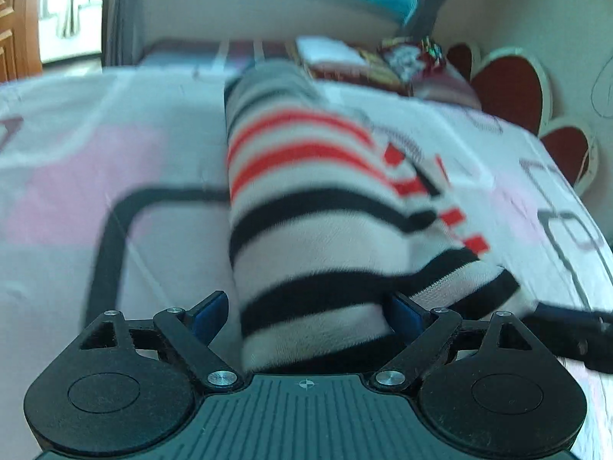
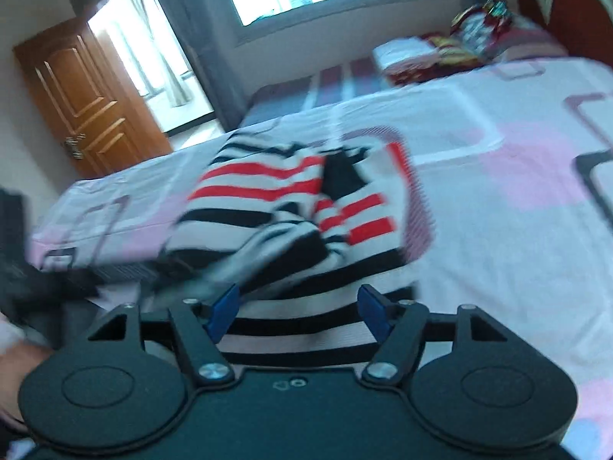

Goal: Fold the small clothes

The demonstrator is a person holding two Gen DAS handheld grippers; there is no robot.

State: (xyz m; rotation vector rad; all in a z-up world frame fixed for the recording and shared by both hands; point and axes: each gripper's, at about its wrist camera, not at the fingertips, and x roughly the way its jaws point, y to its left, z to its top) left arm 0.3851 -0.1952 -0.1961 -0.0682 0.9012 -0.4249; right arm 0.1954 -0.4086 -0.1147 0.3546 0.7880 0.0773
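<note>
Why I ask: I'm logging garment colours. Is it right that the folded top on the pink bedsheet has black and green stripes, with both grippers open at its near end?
Not quite: the stripes on the top are black and red, not green, as the left wrist view shows. The rest holds: it lies on the pink bedsheet, and the left gripper and right gripper are open at its near end.
</note>
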